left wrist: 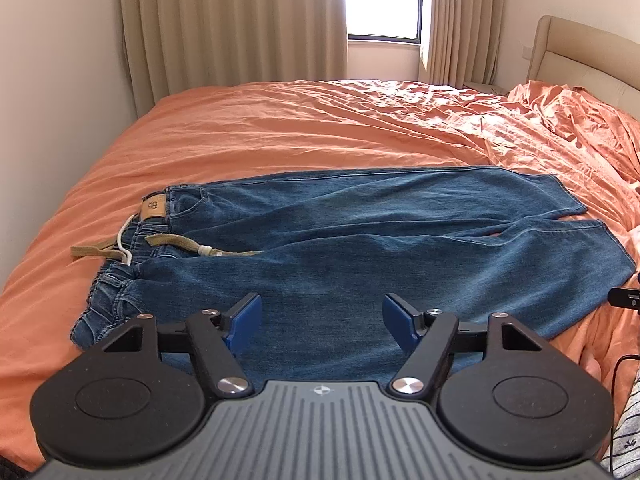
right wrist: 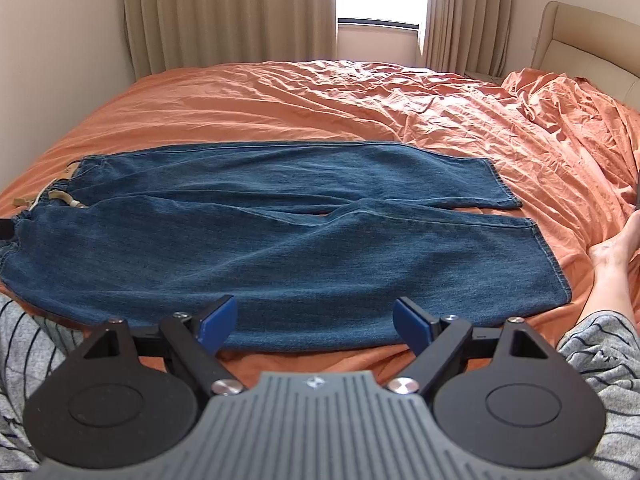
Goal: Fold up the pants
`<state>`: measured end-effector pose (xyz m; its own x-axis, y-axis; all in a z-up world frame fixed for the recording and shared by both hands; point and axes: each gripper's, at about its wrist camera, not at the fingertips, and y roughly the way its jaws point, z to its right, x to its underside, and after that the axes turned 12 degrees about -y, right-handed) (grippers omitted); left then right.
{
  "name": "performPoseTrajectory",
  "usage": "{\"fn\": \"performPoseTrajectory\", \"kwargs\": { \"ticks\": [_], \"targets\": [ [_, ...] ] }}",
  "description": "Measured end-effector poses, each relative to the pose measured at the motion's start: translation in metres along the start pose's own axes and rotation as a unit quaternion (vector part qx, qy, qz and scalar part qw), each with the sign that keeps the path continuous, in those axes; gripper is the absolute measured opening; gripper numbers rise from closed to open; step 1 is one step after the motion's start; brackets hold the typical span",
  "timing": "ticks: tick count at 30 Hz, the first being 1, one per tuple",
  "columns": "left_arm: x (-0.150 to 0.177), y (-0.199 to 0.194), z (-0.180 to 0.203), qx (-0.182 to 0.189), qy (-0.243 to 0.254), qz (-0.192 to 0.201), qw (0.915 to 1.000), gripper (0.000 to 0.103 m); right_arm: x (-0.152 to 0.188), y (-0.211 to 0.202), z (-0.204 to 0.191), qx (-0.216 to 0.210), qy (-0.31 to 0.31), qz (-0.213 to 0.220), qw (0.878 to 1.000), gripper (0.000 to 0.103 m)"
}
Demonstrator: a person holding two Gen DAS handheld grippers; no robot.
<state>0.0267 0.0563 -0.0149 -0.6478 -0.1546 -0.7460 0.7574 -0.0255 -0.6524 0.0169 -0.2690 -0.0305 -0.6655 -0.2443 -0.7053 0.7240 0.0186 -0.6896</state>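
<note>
A pair of blue denim pants (left wrist: 340, 240) lies flat across an orange bed cover (left wrist: 260, 128), filling the middle of the frame in both wrist views. At the left of the left wrist view sits the elastic waistband (left wrist: 116, 276), with a tan leather patch (left wrist: 154, 210) and a tan and white drawstring (left wrist: 168, 246) lying over it. The two legs run to the right, their hems (right wrist: 516, 216) slightly parted. At lower centre, the left gripper (left wrist: 322, 316) hovers over the near leg, its blue pads spread wide with nothing between them. In the right wrist view, the right gripper (right wrist: 314, 322) hangs at the near edge of the pants, likewise spread and empty. A bare foot (right wrist: 612, 248) and striped grey clothing (right wrist: 600, 344) show at the right.
</note>
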Motion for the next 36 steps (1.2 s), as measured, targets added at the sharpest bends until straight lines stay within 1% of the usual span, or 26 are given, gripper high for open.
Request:
{"fn": "performPoseTrajectory", "kwargs": {
  "ticks": [1, 3, 4, 5, 8, 10, 11, 13, 17, 18, 20, 22, 23, 26, 27, 28, 29, 30, 31, 32, 34, 35, 36],
  "targets": [
    [-0.004, 0.003, -0.010, -0.004, -0.006, 0.001, 1.0000, 0.079, -0.002, 0.005, 0.004, 0.014, -0.002, 0.001, 1.000, 0.081],
    [-0.013, 0.011, -0.031, -0.017, -0.016, 0.001, 0.9997, 0.070, -0.007, 0.016, 0.012, 0.033, -0.004, 0.001, 0.999, 0.081],
    [-0.019, 0.016, -0.042, -0.020, -0.019, 0.001, 0.9996, 0.064, -0.009, 0.022, 0.016, 0.034, -0.005, 0.005, 0.999, 0.082],
    [-0.024, 0.020, -0.054, -0.022, -0.021, 0.001, 0.9995, 0.063, -0.011, 0.029, 0.020, 0.031, -0.006, 0.007, 0.999, 0.081],
    [-0.044, 0.038, -0.096, -0.032, -0.039, 0.001, 0.9987, 0.063, -0.017, 0.054, 0.026, 0.011, -0.001, 0.004, 1.000, 0.081],
    [-0.058, 0.050, -0.125, -0.040, -0.060, -0.001, 0.9974, 0.063, -0.021, 0.070, 0.026, -0.003, 0.000, 0.004, 1.000, 0.081],
    [-0.065, 0.058, -0.139, -0.038, -0.070, -0.004, 0.9968, 0.063, -0.023, 0.080, 0.025, -0.006, 0.001, -0.001, 1.000, 0.081],
    [-0.077, 0.077, -0.171, -0.026, -0.094, -0.020, 0.9950, 0.063, -0.028, 0.098, 0.022, -0.015, 0.007, -0.006, 1.000, 0.081],
    [-0.091, 0.125, -0.227, -0.010, -0.147, -0.060, 0.9873, 0.063, -0.035, 0.133, 0.021, -0.020, 0.023, -0.017, 0.999, 0.081],
    [-0.093, 0.138, -0.239, -0.007, -0.160, -0.069, 0.9846, 0.063, -0.037, 0.141, 0.022, -0.017, 0.026, -0.021, 0.999, 0.081],
    [-0.091, 0.162, -0.265, 0.011, -0.200, -0.094, 0.9752, 0.063, -0.039, 0.157, 0.025, -0.013, 0.030, -0.028, 0.999, 0.081],
    [-0.085, 0.185, -0.289, 0.036, -0.244, -0.125, 0.9609, 0.063, -0.039, 0.170, 0.027, -0.007, 0.029, -0.035, 0.999, 0.081],
    [-0.082, 0.194, -0.298, 0.050, -0.260, -0.135, 0.9548, 0.063, -0.039, 0.176, 0.030, 0.002, 0.029, -0.043, 0.999, 0.081],
    [-0.076, 0.207, -0.311, 0.093, -0.279, -0.135, 0.9463, 0.063, -0.039, 0.190, 0.032, 0.018, 0.028, -0.061, 0.998, 0.081],
    [-0.074, 0.210, -0.314, 0.110, -0.285, -0.137, 0.9422, 0.063, -0.038, 0.194, 0.033, 0.021, 0.030, -0.065, 0.997, 0.081],
    [-0.073, 0.213, -0.316, 0.129, -0.292, -0.139, 0.9374, 0.062, -0.038, 0.198, 0.033, 0.022, 0.031, -0.069, 0.997, 0.081],
    [-0.071, 0.216, -0.316, 0.151, -0.304, -0.141, 0.9301, 0.056, -0.038, 0.203, 0.033, 0.023, 0.032, -0.071, 0.997, 0.081],
    [-0.070, 0.218, -0.316, 0.152, -0.310, -0.143, 0.9276, 0.055, -0.038, 0.206, 0.033, 0.024, 0.031, -0.074, 0.996, 0.081],
    [-0.069, 0.218, -0.313, 0.137, -0.306, -0.138, 0.9321, 0.037, -0.038, 0.209, 0.032, 0.026, 0.030, -0.076, 0.996, 0.081],
    [-0.069, 0.214, -0.309, 0.124, -0.295, -0.129, 0.9386, 0.015, -0.038, 0.211, 0.031, 0.029, 0.027, -0.077, 0.996, 0.081],
    [-0.072, 0.196, -0.297, 0.109, -0.281, -0.092, 0.9491, 0.013, -0.039, 0.213, 0.030, 0.034, 0.024, -0.075, 0.996, 0.081],
    [-0.077, 0.182, -0.289, 0.096, -0.266, -0.065, 0.9568, 0.011, -0.039, 0.213, 0.031, 0.037, 0.024, -0.074, 0.996, 0.081],
    [-0.084, 0.167, -0.279, 0.069, -0.246, -0.035, 0.9661, 0.008, -0.039, 0.213, 0.032, 0.040, 0.024, -0.072, 0.996, 0.081]
  ]
}}
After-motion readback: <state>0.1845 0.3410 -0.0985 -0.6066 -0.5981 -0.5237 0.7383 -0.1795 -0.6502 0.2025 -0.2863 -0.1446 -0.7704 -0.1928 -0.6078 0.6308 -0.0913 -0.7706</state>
